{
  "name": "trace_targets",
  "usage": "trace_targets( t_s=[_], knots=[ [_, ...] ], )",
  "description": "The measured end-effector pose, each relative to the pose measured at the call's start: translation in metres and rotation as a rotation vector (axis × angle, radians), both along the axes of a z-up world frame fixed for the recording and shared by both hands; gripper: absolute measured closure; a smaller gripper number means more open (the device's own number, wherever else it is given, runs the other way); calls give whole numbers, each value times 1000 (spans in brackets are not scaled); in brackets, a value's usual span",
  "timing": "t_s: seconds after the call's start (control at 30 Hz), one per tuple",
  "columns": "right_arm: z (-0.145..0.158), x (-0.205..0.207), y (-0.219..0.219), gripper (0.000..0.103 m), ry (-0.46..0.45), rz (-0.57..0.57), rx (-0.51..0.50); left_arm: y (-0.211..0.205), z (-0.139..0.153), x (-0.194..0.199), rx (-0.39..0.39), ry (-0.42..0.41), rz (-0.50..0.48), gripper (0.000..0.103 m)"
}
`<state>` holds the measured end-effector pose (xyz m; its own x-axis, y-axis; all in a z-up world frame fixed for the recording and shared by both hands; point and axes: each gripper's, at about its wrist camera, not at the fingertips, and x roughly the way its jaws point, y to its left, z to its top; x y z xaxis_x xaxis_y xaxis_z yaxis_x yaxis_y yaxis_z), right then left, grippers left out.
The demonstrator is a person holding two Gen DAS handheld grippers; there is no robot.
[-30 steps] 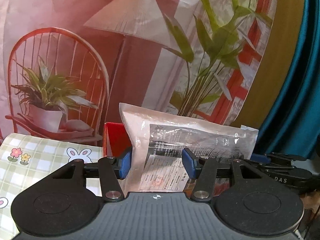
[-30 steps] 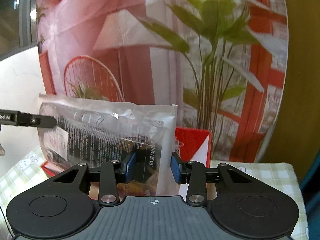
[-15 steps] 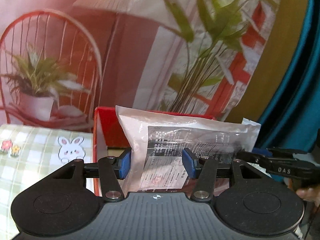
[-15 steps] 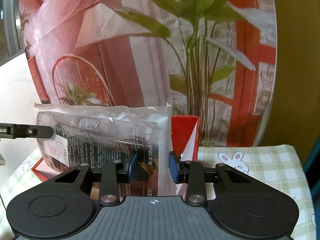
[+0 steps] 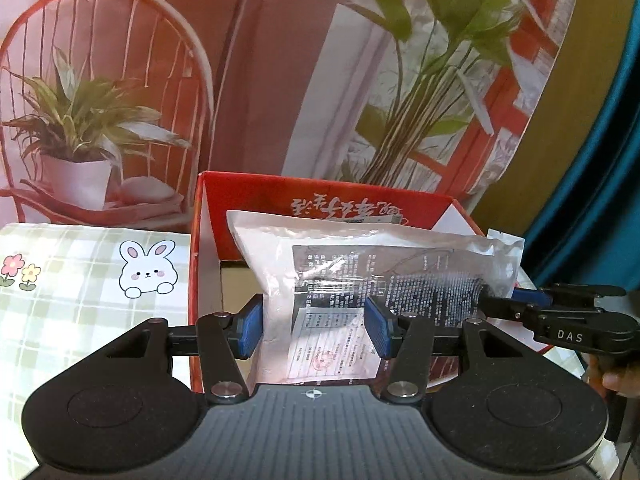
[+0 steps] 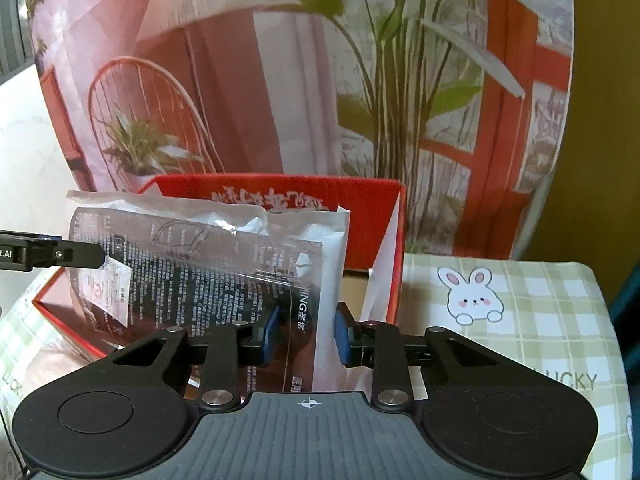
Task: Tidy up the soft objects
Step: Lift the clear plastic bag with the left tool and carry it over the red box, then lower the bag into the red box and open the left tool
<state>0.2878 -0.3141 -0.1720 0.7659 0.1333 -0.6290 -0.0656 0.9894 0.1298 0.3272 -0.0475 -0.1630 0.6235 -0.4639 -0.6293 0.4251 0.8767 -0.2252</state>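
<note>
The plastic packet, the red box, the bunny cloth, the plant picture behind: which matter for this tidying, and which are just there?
Part of the job:
plastic packet
red box
left gripper
right gripper

Just there:
bunny tablecloth
plant backdrop

"DAS" in white on right gripper (image 5: 516,312) body, seen from left wrist view. ".AI" fragment on left gripper (image 6: 80,256). "LUCKY" printed on checked tablecloth (image 6: 552,320). "ING" plus small unreadable print on plastic packet (image 6: 224,264). White brush-script characters on red box (image 5: 360,200), illegible.
</note>
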Motion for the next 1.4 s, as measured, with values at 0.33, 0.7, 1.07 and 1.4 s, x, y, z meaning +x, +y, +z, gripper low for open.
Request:
trace_targets(
  t_s=[0.33,0.7,1.07,1.4],
  knots=[
    [-3,15,6,80,60,3,-57,15,23,-6,-39,-90,43,52],
    [-11,51,32,81,131,50,-195,-12,3,14,0,-9,2,68],
    [-20,82,41,76,224,74,-273,-22,-16,37,39,71,4,68],
    [11,84,31,95,149,118,-207,-35,-25,50,109,124,-24,69]
  ],
)
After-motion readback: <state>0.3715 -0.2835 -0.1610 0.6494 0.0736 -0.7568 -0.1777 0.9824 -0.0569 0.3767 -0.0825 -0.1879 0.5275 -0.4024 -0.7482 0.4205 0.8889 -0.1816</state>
